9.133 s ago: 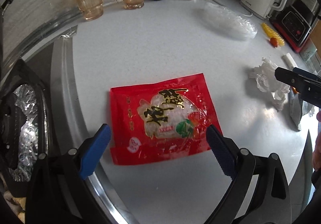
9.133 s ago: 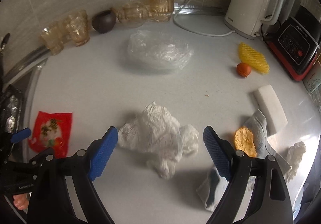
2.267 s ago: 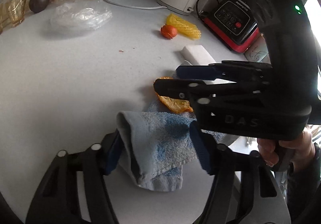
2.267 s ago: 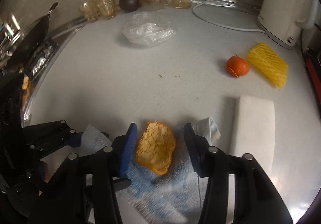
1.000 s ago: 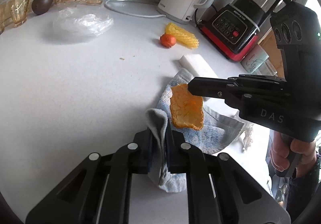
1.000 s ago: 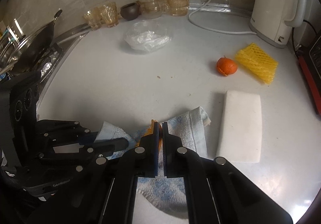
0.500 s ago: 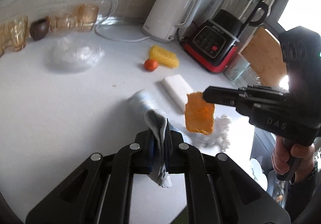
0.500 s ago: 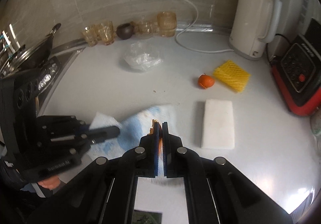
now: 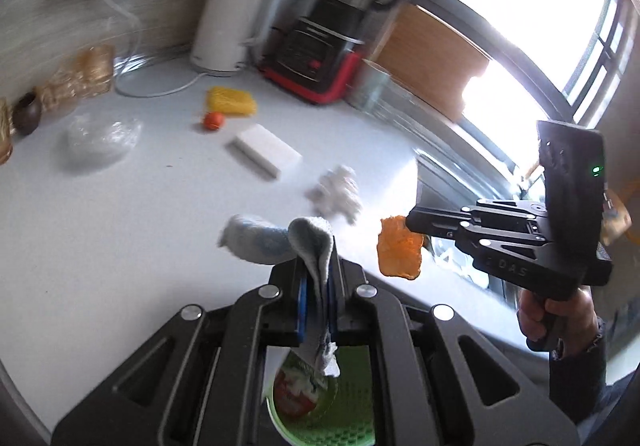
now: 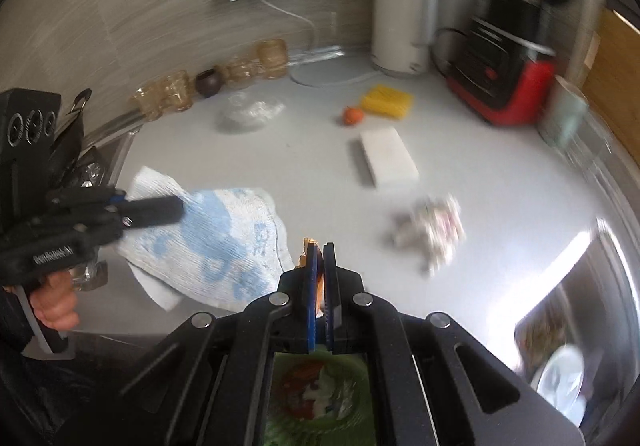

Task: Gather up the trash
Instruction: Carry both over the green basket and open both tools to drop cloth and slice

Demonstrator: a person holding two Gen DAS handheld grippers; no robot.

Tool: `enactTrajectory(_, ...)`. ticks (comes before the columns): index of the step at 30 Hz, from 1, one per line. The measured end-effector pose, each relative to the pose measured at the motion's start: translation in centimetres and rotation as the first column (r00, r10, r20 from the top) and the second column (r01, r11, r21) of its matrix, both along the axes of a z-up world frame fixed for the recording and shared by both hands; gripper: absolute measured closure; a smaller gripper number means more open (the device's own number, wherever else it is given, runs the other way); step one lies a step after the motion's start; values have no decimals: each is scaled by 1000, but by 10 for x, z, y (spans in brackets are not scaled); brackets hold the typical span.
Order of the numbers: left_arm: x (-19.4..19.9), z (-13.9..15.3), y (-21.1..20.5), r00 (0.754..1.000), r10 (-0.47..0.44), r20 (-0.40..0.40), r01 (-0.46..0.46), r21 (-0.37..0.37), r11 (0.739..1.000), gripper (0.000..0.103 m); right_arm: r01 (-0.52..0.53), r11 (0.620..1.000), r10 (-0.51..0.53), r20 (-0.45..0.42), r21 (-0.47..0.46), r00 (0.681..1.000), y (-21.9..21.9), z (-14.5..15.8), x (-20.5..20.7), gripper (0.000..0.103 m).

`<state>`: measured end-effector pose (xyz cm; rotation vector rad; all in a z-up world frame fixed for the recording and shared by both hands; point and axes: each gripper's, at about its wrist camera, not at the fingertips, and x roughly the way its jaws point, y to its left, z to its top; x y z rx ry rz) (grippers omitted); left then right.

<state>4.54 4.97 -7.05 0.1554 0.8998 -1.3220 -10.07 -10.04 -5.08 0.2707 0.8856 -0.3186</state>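
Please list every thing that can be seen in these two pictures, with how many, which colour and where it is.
cloth: 1, white and blue, clamped in the left gripper
orange peel: 1, orange, clamped in the right gripper
bin: 1, green, below both grippers, a red wrapper inside
crumpled tissue: 1, white, near counter edge
white block: 1, mid-counter
small orange: 1, beside yellow foam net
plastic bag: 1, clear, near the glasses
amber glasses: several, along the wall
dark pot: 1, among them
kettle: 1, white, back
blender: 1, black and red, back right
left gripper: shut
right gripper: shut
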Motion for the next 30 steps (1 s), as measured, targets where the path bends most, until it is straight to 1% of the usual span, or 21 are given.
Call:
enactTrajectory(3,-25,9,13,1000,1,31,-1,-10,1000,96,20,1000,-20,-5,15,1000,12,-8,-32,99)
enactTrajectory(5,-43,12,21,1000,19,23,-19,-26,999,96,12,999,-11,-16,30,1000,19,-17,-55,99)
enactTrajectory(7,-64,11,28,999,49,17,-49,-26,998,96,-12,999,13,-33,34,999,28,-24,-71,99)
enactTrajectory(12,-111,-7,39,990,139,10,-139,33,990,96,-93,995,95,-96,20,991,44,-51,-98,99)
enactTrajectory(18,-145,-33,47,974,226,-4,-225,100,969,96,-172,984,176,-172,39,969,59,-97,-106,98)
enactTrajectory(19,-149,-37,47,972,233,-3,-232,108,967,96,-178,983,185,-179,52,966,60,-102,-107,96)
enactTrajectory(20,-151,-38,49,971,238,-1,-236,113,965,96,-181,982,189,-186,62,964,61,-107,-109,89)
enactTrajectory(21,-154,-40,50,970,242,-1,-240,120,963,96,-179,982,188,-186,60,964,61,-108,-110,79)
enactTrajectory(22,-156,-43,51,969,246,-3,-244,130,961,96,-178,983,185,-184,54,965,62,-108,-113,74)
enactTrajectory(23,-157,-44,51,968,250,-3,-247,138,959,96,-175,983,182,-177,50,967,62,-106,-116,67)
enactTrajectory(24,-158,-46,52,967,254,-2,-251,148,957,96,-172,984,178,-168,51,970,61,-104,-119,64)
enactTrajectory(28,-160,-47,52,967,255,7,-253,160,954,96,-141,989,146,-147,45,978,56,-95,-127,59)
enactTrajectory(30,-161,-47,50,969,248,16,-247,166,955,96,-121,992,125,-147,37,981,54,-92,-130,54)
